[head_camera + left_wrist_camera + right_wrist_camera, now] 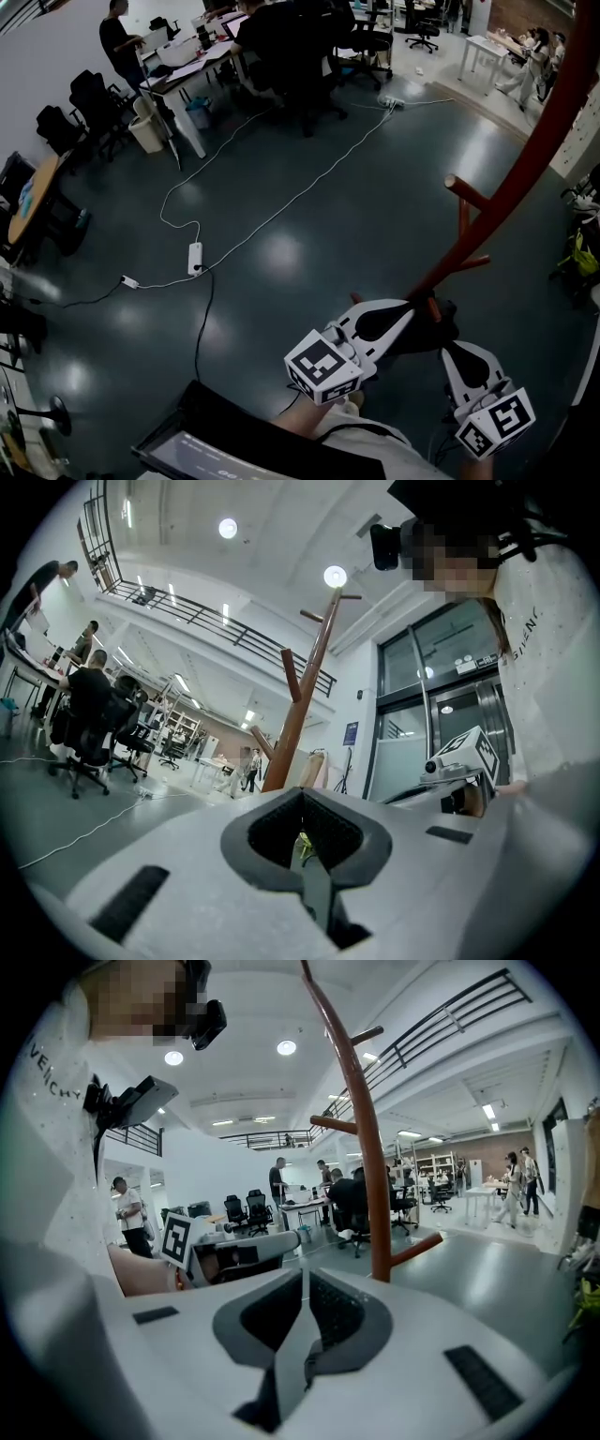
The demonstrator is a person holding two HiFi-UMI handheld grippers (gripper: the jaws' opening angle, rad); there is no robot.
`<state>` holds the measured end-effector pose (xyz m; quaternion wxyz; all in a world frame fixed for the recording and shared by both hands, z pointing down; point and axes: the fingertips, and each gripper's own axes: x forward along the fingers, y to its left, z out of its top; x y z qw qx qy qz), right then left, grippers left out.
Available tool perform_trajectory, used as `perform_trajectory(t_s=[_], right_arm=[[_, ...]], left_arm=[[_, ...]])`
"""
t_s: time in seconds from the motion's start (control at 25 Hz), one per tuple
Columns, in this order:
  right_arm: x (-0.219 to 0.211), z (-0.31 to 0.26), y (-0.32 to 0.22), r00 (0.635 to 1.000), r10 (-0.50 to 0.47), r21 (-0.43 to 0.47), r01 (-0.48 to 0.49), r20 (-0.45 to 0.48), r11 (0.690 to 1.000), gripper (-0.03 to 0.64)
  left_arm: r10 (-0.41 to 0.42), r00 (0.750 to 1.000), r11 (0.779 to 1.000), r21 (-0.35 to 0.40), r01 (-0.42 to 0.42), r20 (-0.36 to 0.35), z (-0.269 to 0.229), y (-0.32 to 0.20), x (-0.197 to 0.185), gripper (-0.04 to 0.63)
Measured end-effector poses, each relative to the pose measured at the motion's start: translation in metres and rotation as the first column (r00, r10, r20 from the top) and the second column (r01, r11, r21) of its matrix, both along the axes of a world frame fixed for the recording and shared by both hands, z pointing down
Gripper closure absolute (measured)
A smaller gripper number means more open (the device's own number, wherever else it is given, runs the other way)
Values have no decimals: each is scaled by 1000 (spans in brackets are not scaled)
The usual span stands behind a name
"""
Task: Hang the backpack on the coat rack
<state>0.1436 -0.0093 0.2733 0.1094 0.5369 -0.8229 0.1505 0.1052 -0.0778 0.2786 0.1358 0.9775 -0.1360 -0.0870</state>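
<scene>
The red-brown coat rack (525,159) rises from the floor just ahead of me, its pegs bare. It also stands ahead in the left gripper view (298,705) and the right gripper view (361,1129). My left gripper (415,307) is shut and holds nothing, its tips by the foot of the pole. Just to its right, my right gripper (449,345) is likewise shut and bare. A black and yellow-green bag (581,255), possibly the backpack, lies at the far right edge, well apart from both grippers.
A white power strip (195,255) and long cables cross the dark floor on the left. Desks, office chairs (309,56) and several people fill the back. A dark flat object (187,441) sits by my feet. Glass doors (422,714) stand beyond the rack.
</scene>
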Motion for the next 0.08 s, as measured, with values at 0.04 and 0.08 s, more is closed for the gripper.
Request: perform_trajectory(t_s=[0.04, 0.08], right_arm=[[0, 1, 0, 1000, 3, -1, -3, 4, 1000, 580], [-1, 1, 1, 1000, 6, -2, -6, 8, 1000, 580]], left_arm=[[-1, 1000, 1000, -2, 1, 2, 1, 0, -1, 586], [-2, 1000, 1000, -4, 2, 3, 1, 0, -3, 586]])
